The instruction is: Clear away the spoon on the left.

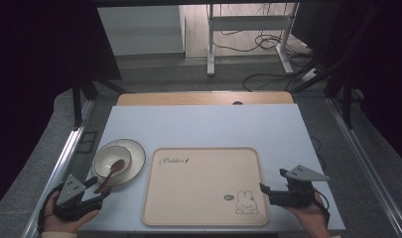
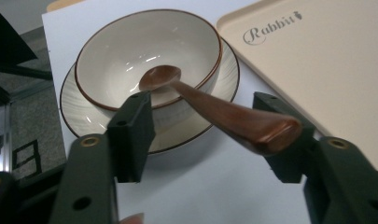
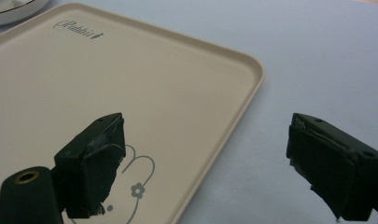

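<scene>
Jaws of the left gripper stand either side of the wooden spoon handle, and as far as we can tell one pad is at the wood while the other is short of it, so nothing is grasped yet. Seen from above, that gripper sits at the tabletop's seven o'clock corner, in the person's left hand.

We see the spoon's bowl end resting inside the cream bowl, its handle slanting out over the rim toward the gripper. The bowl stands on a ribbed plate, just left of the beige tray printed with a rabbit.

At five o'clock, the right gripper hovers with its jaws released and wide apart over the tray's right edge, holding nothing.

We judge the step in hand to be taking hold of the spoon. Next, the left jaws need to clench squarely on the handle, then lift it clear without tipping the bowl.
</scene>
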Action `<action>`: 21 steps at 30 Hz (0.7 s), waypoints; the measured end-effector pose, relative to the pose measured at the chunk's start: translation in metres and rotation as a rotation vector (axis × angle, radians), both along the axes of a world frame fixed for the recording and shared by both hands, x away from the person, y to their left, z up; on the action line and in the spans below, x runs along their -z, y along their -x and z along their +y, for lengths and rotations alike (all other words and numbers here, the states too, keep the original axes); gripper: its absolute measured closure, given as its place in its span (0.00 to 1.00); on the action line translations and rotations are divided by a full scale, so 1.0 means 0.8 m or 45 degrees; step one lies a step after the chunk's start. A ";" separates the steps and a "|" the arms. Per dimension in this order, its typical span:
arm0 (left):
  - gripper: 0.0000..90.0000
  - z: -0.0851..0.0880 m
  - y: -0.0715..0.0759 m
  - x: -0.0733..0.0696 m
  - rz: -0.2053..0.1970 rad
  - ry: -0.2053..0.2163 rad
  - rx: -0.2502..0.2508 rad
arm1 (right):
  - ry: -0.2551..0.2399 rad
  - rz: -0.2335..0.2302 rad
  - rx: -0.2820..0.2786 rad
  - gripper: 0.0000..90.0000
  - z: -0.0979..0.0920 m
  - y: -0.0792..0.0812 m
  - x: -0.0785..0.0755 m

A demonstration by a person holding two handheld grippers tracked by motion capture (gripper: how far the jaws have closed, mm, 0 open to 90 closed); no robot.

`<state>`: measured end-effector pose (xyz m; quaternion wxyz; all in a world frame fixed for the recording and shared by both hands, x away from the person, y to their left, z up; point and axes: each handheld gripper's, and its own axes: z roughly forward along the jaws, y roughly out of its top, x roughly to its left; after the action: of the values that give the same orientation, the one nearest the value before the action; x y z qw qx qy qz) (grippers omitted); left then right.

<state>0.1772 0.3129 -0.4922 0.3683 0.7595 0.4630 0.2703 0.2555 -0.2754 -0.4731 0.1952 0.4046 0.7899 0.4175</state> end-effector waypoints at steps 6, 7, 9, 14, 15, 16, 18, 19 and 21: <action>0.60 0.001 0.000 0.002 0.003 -0.013 -0.002 | 0.000 0.000 0.001 0.13 0.000 0.000 0.000; 0.62 0.001 0.000 0.002 -0.001 -0.014 0.000 | 0.001 0.000 0.000 0.13 0.000 0.000 0.000; 0.66 0.000 0.000 0.002 -0.002 -0.022 -0.002 | 0.000 -0.001 0.002 0.13 0.000 0.000 0.000; 0.70 -0.002 0.001 0.001 -0.024 -0.040 -0.008 | 0.001 0.000 0.002 0.13 0.000 0.000 0.000; 0.70 -0.002 0.002 0.001 -0.027 -0.043 -0.008 | 0.001 -0.001 0.002 0.13 0.000 0.000 0.000; 0.69 -0.002 0.002 0.001 -0.032 -0.046 -0.008 | 0.002 -0.001 0.001 0.13 0.000 0.000 0.000; 0.70 -0.003 0.002 0.001 -0.034 -0.046 -0.008 | 0.004 -0.001 0.002 0.13 0.000 0.000 0.000; 0.72 -0.003 0.002 0.001 -0.036 -0.046 -0.005 | 0.004 -0.001 0.001 0.13 0.000 0.000 0.000; 0.75 -0.004 0.002 0.000 -0.042 -0.045 -0.007 | 0.004 -0.001 0.001 0.13 0.000 0.000 0.000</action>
<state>0.1758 0.3101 -0.4923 0.3616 0.7602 0.4540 0.2920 0.2553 -0.2751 -0.4730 0.1964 0.4045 0.7902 0.4163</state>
